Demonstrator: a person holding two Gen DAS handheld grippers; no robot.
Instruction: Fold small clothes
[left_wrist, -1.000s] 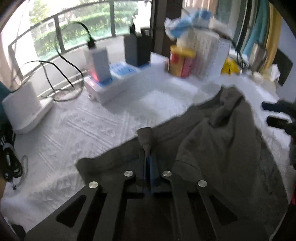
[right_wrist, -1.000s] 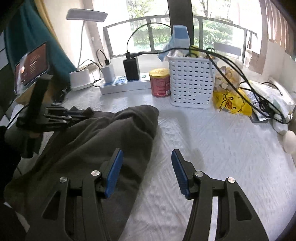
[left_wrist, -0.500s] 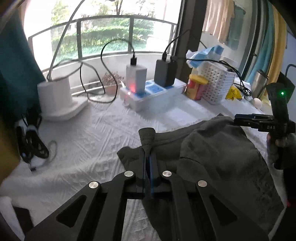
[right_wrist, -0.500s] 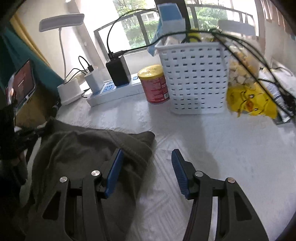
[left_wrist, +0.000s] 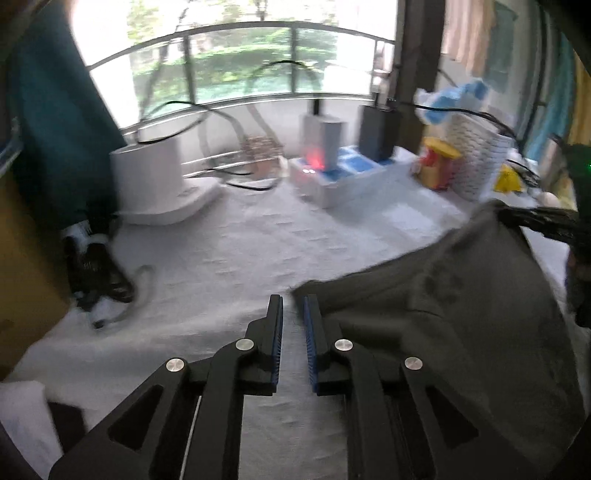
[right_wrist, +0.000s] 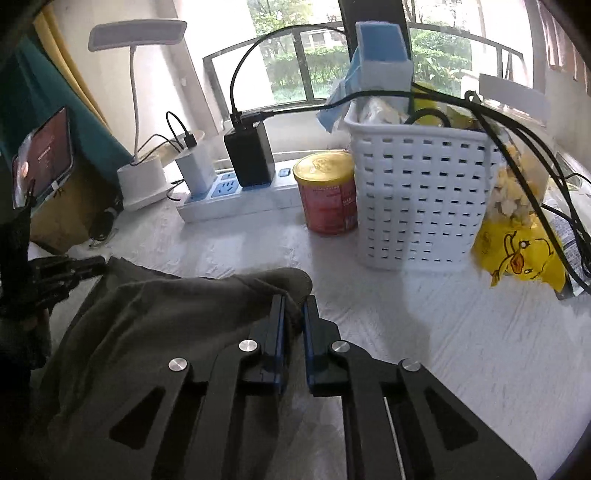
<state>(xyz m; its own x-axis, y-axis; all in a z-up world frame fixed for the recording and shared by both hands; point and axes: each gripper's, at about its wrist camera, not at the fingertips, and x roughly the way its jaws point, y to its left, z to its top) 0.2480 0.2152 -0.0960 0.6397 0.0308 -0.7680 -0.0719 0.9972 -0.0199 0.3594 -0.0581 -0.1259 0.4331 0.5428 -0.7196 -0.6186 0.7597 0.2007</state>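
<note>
My right gripper (right_wrist: 293, 308) clamps a fold of the grey garment (right_wrist: 155, 325) lying on the white tablecloth (right_wrist: 461, 332); my left gripper (left_wrist: 293, 310) parted slightly, holding nothing, beside its edge.

no legible text, red can (right_wrist: 328, 195) label blurred, phone screen (right_wrist: 42, 157) unreadable

A white textured table cover (right_wrist: 461, 332) is carrying the grey garment (right_wrist: 155, 325). A power strip (right_wrist: 236, 201), red can (right_wrist: 328, 195) and white basket (right_wrist: 417, 199) are standing along its far edge.
</note>
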